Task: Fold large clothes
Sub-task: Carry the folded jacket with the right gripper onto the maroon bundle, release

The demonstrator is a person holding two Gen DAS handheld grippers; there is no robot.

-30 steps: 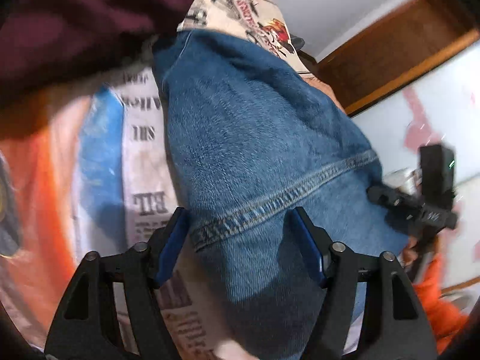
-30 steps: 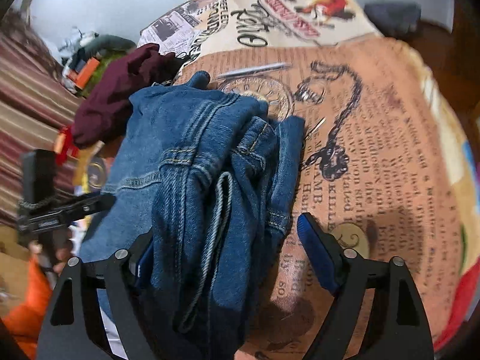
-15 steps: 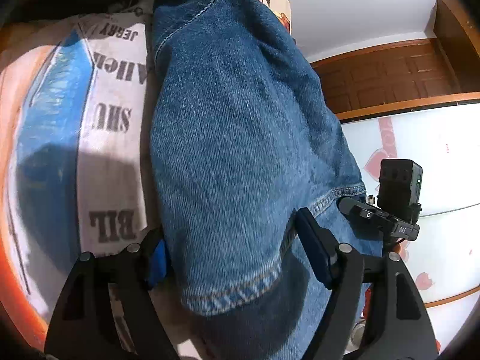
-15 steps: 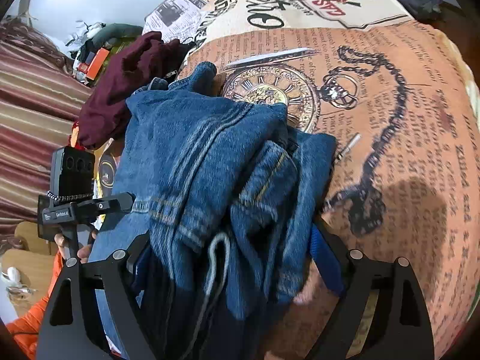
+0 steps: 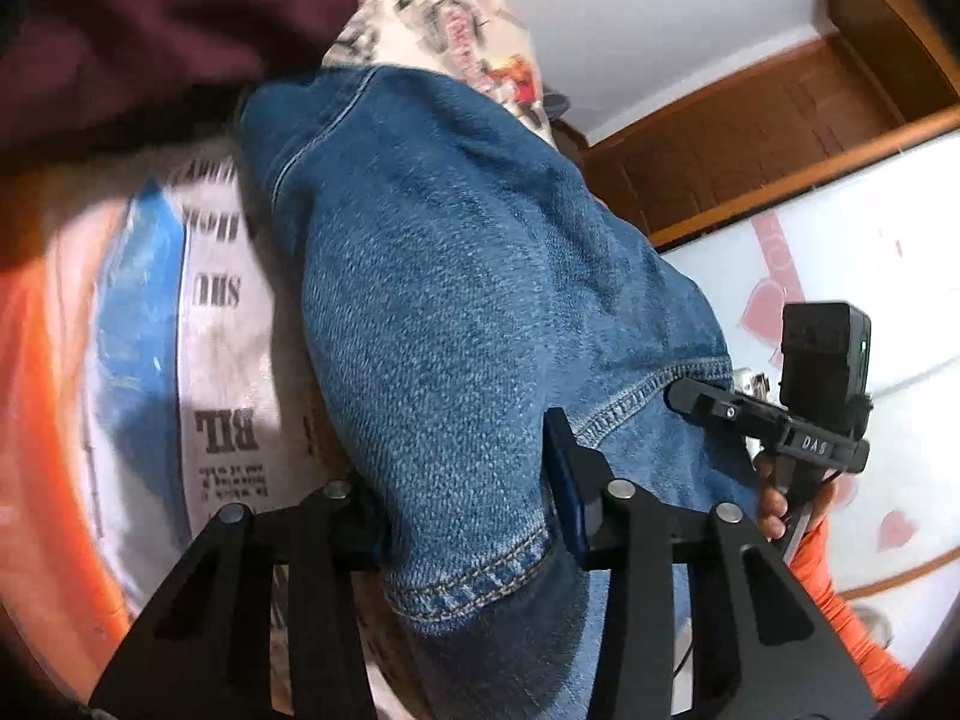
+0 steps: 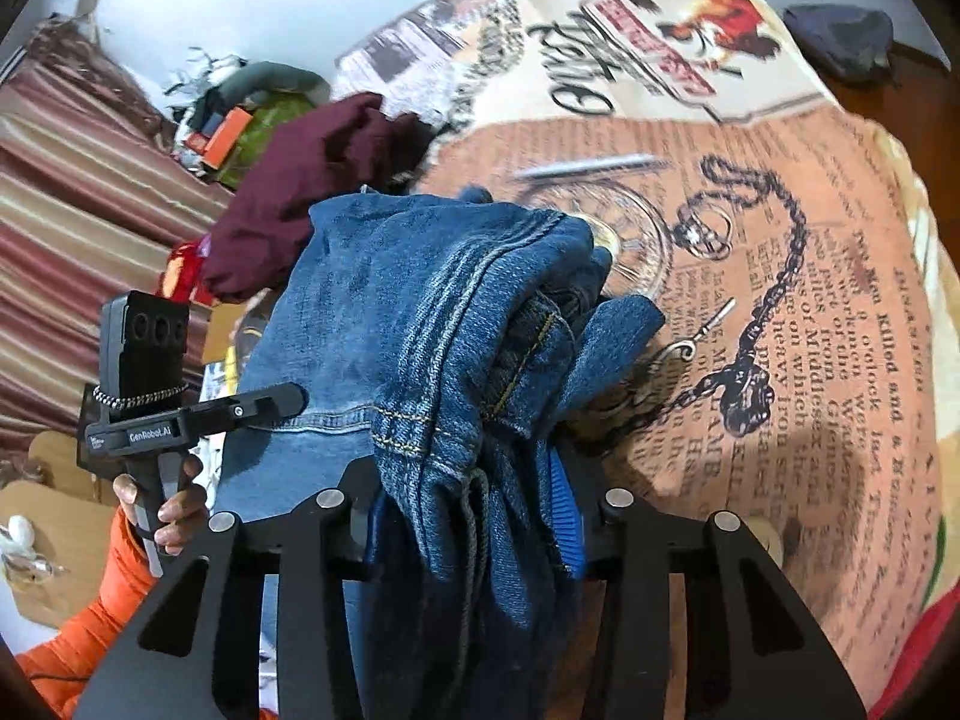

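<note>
Newsprint-patterned bedspread [image 6: 810, 312] covers bed, maroon garment [image 6: 312, 180] heaped at far side. Blue jeans [image 5: 468, 300] lie bunched on bedspread, spanning both tools. Left tool [image 5: 474, 516] clenched on hemmed denim edge. Right tool [image 6: 474, 516] clenched on thick gathered waistband folds [image 6: 468, 372].

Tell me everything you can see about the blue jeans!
The blue jeans are thick, faded denim with tan stitching along the seams and hems. They are bunched and draped, not flat. The left tongs pinch one hemmed edge, and the right tongs clamp a thick wad of gathered folds. The far part rests on the printed newspaper-pattern bedspread, beside a crumpled maroon garment.
</note>
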